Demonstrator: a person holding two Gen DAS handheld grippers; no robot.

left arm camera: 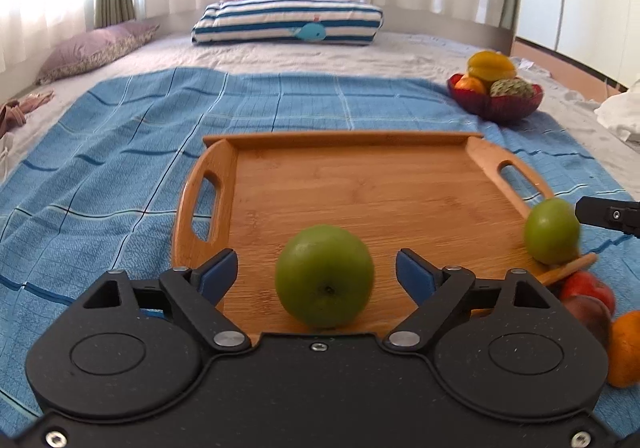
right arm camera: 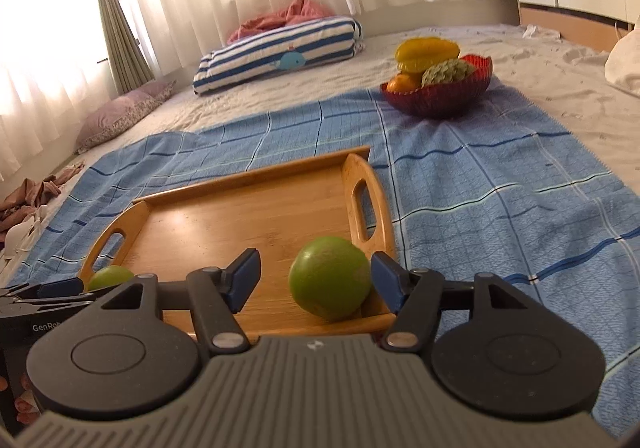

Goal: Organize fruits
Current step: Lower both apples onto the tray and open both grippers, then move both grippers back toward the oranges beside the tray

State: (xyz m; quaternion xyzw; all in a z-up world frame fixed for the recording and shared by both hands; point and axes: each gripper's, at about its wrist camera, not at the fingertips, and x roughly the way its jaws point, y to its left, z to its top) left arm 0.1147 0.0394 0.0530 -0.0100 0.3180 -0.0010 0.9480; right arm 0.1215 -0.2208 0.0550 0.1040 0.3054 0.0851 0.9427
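A wooden tray (left arm camera: 360, 183) lies on a blue checked cloth (left arm camera: 120, 167) spread over a bed. Two green apples rest on the tray's near edge. One green apple (left arm camera: 324, 276) sits between the blue pads of my left gripper (left arm camera: 316, 268), with a gap on each side, so the jaws are open. The other green apple (right arm camera: 330, 276) lies at the tray's (right arm camera: 240, 224) near right corner between the pads of my right gripper (right arm camera: 314, 268). The left pad stands well off it and the right pad is very close. That second apple (left arm camera: 552, 230) also shows in the left wrist view.
A red bowl (right arm camera: 436, 95) holding a yellow starfruit, an orange fruit and a scaly green fruit stands far right on the cloth. A red fruit (left arm camera: 588, 286) and an orange (left arm camera: 626, 348) lie off the tray's near right corner. A striped cushion (left arm camera: 288, 21) and pillows lie at the bed's far end.
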